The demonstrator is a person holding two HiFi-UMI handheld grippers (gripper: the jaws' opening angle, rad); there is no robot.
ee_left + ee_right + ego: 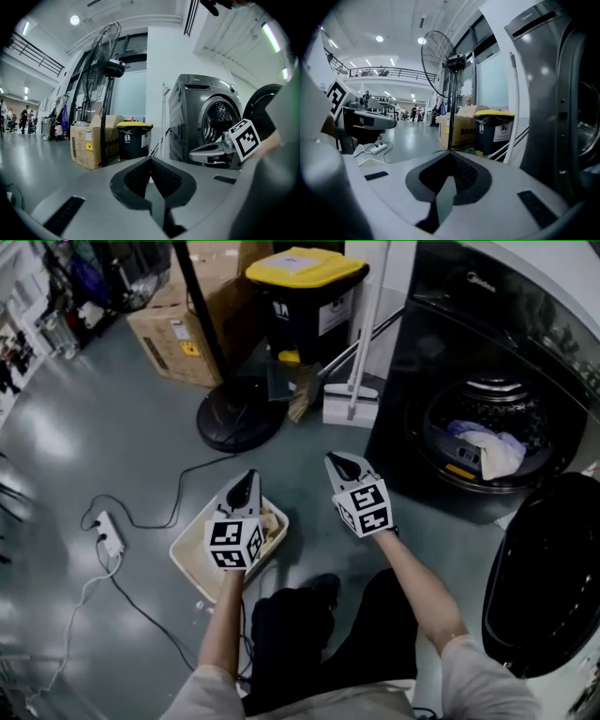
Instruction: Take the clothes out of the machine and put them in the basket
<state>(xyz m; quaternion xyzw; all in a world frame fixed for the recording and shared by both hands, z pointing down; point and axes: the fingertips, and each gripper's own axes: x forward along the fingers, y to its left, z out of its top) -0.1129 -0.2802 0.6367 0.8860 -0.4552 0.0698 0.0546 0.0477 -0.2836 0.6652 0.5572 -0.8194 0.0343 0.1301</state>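
The floor (112, 427) shone smooth and glossy. The washer (441, 343) was glossy dark metal, the box (173, 329) matt cardboard, the bin (309, 296) plastic, the clothes (492, 448) soft cloth, the basket (187, 554) pale plastic.

washer (441, 352): small brand word on top front panel, too faint to read.
bin (305, 306): black w/ yellow lid; white label on one side, print too small to read; small white pictogram on another side, no legible txt.
cardboard box (178, 329): yellow sticker w/ dark symbol, plus dark print on side; neither readable.
marker cubes (232, 544) (364, 508): b/w square code patterns only, no letters or nos.
overall: no txt can be read for sure.
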